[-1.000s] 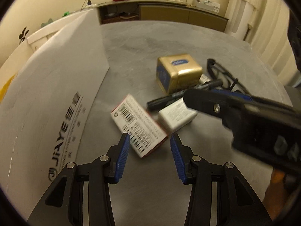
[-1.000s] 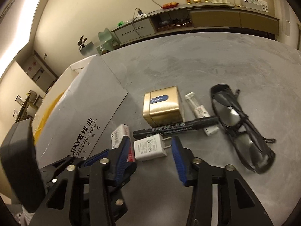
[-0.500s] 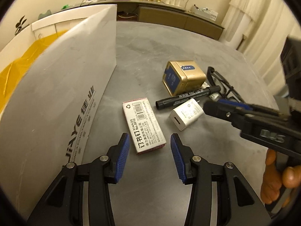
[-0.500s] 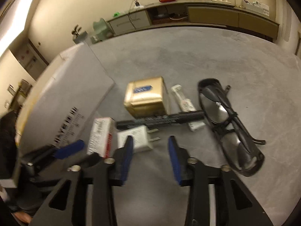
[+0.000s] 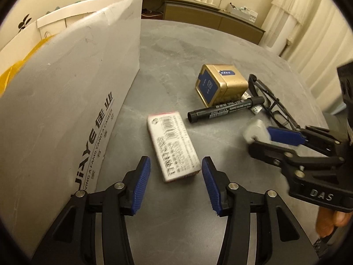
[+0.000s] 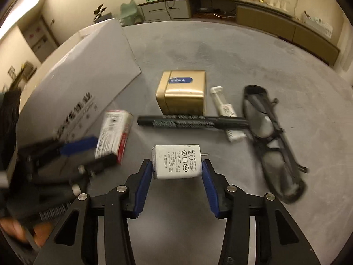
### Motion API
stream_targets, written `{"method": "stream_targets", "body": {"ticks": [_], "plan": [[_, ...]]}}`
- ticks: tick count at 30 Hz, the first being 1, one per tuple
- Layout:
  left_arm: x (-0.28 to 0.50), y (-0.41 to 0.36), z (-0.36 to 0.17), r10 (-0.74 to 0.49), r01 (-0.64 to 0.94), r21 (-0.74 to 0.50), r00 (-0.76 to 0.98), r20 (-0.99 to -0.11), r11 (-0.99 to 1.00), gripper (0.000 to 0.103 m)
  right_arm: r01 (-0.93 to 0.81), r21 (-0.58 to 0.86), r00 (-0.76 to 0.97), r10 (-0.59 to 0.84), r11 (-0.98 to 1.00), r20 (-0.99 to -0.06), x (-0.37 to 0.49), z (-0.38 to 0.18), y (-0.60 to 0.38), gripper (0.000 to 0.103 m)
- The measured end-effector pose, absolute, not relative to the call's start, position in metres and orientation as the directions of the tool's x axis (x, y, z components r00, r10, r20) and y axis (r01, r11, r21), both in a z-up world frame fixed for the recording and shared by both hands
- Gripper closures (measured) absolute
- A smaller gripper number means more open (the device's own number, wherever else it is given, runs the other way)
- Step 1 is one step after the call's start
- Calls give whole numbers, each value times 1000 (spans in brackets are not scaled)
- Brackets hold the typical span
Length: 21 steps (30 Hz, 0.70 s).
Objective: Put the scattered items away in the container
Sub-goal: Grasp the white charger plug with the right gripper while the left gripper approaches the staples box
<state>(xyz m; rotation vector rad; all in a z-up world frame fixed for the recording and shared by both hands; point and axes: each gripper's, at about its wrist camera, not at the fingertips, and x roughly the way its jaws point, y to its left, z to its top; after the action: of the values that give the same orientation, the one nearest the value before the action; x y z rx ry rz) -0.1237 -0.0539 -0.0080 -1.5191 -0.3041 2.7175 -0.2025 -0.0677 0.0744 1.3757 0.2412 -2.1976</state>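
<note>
A white-and-red staples box lies on the grey table between the fingertips of my left gripper. Its jaws are opening and the blue pads stand clear of the box on both sides. My right gripper has its jaws closing on a white charger, and both pads touch its sides. In the left wrist view the same charger shows blurred in the right gripper. The tall white carton stands to the left.
Behind the charger lie a black marker, a gold tin, a small white tube and black glasses. A hand shows at the right edge. A sideboard runs along the far wall.
The right gripper opened wider, came around the charger and closed onto its sides. The left gripper's jaws spread wider, and the staples box now lies lengthwise between its tips.
</note>
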Motion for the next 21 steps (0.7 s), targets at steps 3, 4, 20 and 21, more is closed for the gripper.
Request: {"method": "stream_targets", "body": {"ticks": [3, 4, 20, 21], "plan": [[-129, -52, -7, 110, 79, -178, -528, -842, -981, 51, 557, 73, -325, -298, -827, -897, -191, 73, -59, 55], [-131, -52, -7, 112, 80, -181, -527, -842, -980, 51, 565, 60, -319, -285, -823, -904, -188, 72, -58, 55], [-110, -48, 4, 152, 44, -205, -527, -836, -978, 52, 569, -35, -354, -207, -821, -912, -183, 76, -36, 38], [-111, -51, 6, 148, 57, -211, -535, -832, -976, 52, 539, -1, -354, -226, -842, -908, -182, 78, -30, 35]]}}
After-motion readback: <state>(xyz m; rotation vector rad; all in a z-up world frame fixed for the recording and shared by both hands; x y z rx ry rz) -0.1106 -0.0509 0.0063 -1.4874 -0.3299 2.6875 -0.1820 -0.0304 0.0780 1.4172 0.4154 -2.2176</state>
